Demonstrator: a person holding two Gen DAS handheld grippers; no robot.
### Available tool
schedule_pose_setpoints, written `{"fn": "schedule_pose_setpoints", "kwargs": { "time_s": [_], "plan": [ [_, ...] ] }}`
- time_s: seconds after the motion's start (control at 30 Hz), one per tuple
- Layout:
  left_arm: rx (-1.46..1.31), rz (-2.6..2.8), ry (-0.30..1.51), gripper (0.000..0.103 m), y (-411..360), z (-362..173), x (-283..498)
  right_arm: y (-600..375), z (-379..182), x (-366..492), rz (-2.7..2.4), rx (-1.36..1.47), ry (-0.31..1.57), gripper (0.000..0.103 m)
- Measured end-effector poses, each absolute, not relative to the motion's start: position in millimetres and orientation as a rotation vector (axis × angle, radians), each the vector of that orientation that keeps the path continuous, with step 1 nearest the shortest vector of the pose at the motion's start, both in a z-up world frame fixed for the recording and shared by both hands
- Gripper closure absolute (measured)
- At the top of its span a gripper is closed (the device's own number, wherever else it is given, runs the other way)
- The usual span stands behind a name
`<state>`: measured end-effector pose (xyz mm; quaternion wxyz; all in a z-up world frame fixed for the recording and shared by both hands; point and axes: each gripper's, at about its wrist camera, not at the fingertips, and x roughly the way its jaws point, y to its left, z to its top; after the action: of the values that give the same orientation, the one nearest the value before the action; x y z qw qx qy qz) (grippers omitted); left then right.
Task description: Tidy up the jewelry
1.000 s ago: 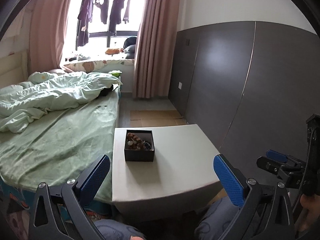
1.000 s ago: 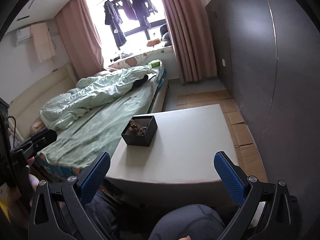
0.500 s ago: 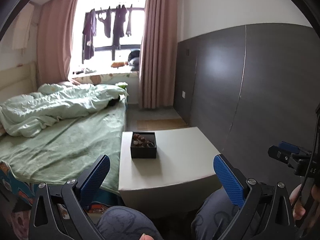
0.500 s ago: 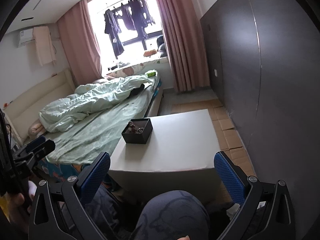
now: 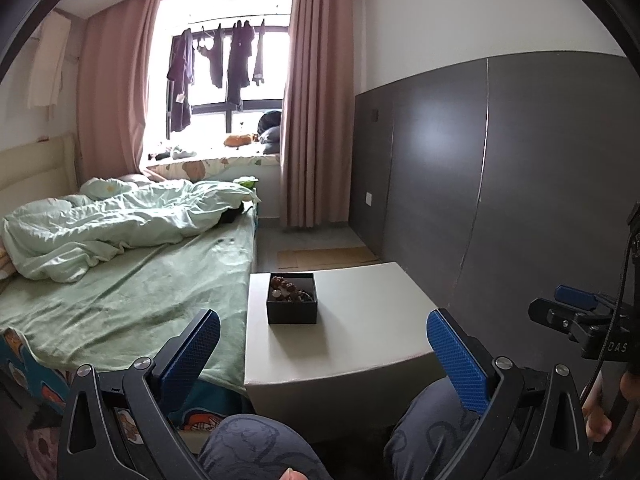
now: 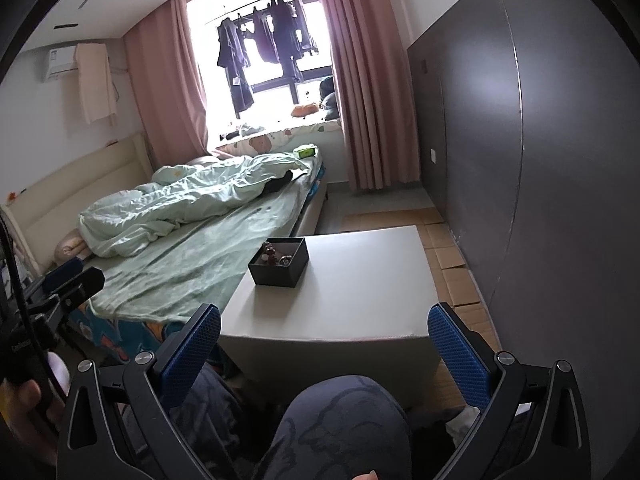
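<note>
A small black box holding a heap of beaded jewelry stands on the low white table, near its left far side. My left gripper is open and empty, held well back from the table above the person's knees. My right gripper is open too, with nothing between its blue pads, also short of the table's near edge. Each gripper shows at the edge of the other's view.
A bed with a green sheet and rumpled duvet runs along the table's left side. A dark grey wall panel stands on the right. Cardboard sheets lie on the floor. The person's knees are just below the grippers.
Both grippers have pulled back and risen away from the table, so the box now looks smaller and farther. Both stay open and empty.
</note>
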<state>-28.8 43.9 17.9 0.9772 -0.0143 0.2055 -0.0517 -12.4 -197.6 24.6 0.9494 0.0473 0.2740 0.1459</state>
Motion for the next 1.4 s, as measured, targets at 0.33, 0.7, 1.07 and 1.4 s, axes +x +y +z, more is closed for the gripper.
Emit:
{"fn": "schedule_pose_setpoints", "kwargs": {
  "time_s": [0.33, 0.7, 1.07, 1.4],
  "plan": [
    [-0.029, -0.106, 0.407, 0.0, 45.2, 18.7, -30.7, -192.2, 23.7, -12.9, 0.3, 0.094, 0.563, 0.0],
    [-0.031, -0.109, 0.41, 0.0, 46.1, 18.6, -30.4, -190.8, 22.4, -12.7, 0.294, 0.093, 0.563, 0.0],
    [-0.049, -0.113, 0.408, 0.0, 50.7, 21.1, -30.7, -197.9, 19.7, -12.5, 0.273, 0.094, 0.562, 0.0],
    [-0.053, -0.11, 0.408, 0.0, 51.7, 21.8, -30.7, -193.0, 23.7, -16.6, 0.277, 0.072, 0.561, 0.0]
  ]
}}
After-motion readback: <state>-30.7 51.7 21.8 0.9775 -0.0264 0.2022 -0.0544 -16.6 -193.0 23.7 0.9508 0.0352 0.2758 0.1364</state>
